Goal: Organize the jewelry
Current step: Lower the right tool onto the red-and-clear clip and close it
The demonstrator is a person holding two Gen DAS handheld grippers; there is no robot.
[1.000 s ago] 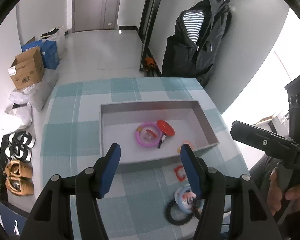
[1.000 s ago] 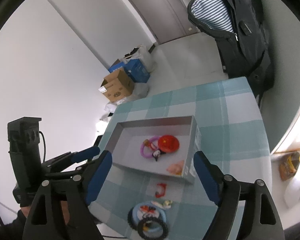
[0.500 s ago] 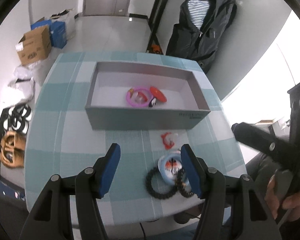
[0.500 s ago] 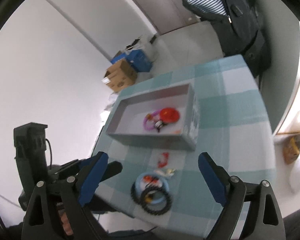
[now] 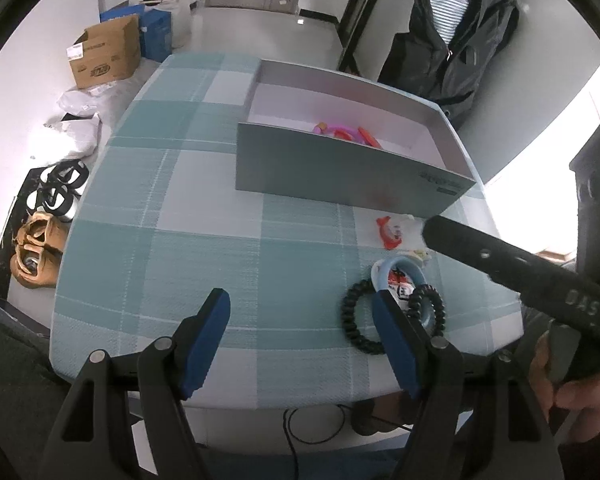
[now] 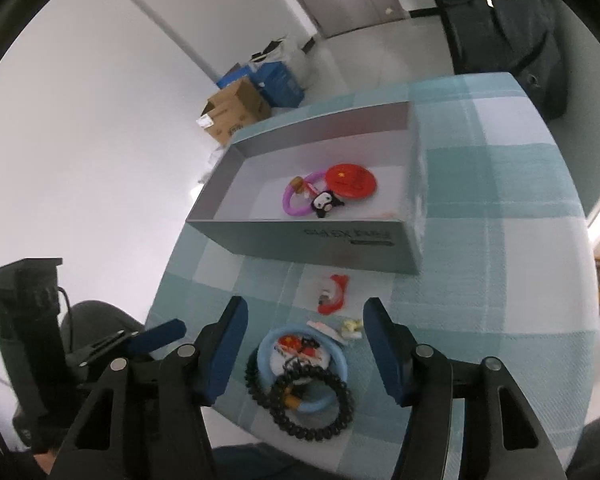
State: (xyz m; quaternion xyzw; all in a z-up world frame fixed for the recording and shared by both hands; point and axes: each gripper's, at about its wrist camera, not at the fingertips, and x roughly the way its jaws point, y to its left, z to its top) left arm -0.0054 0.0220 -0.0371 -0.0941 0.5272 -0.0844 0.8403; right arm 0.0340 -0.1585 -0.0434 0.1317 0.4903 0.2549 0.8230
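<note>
A grey box (image 6: 312, 236) stands on the checked tablecloth and holds a pink ring (image 6: 294, 200), a red disc (image 6: 350, 182) and a small black-and-white charm (image 6: 326, 204); the box also shows in the left wrist view (image 5: 340, 172). In front of it lie a red clip (image 6: 332, 294), a small white and yellow piece (image 6: 350, 328), a light blue ring (image 6: 300, 372) and two black coil bands (image 6: 312, 408). My right gripper (image 6: 304, 344) is open and empty, above this pile. My left gripper (image 5: 304, 336) is open and empty near the table's front edge, left of the pile (image 5: 396, 292).
The table (image 5: 160, 200) has its front edge close below both grippers. On the floor at the left are cardboard boxes (image 5: 104, 56), bags and shoes (image 5: 36, 248). A dark jacket (image 5: 456, 40) hangs at the back right.
Both grippers have pulled back from over the box toward the table's front edge and dropped lower. The right gripper now hangs over the loose pile. Both stay open and empty.
</note>
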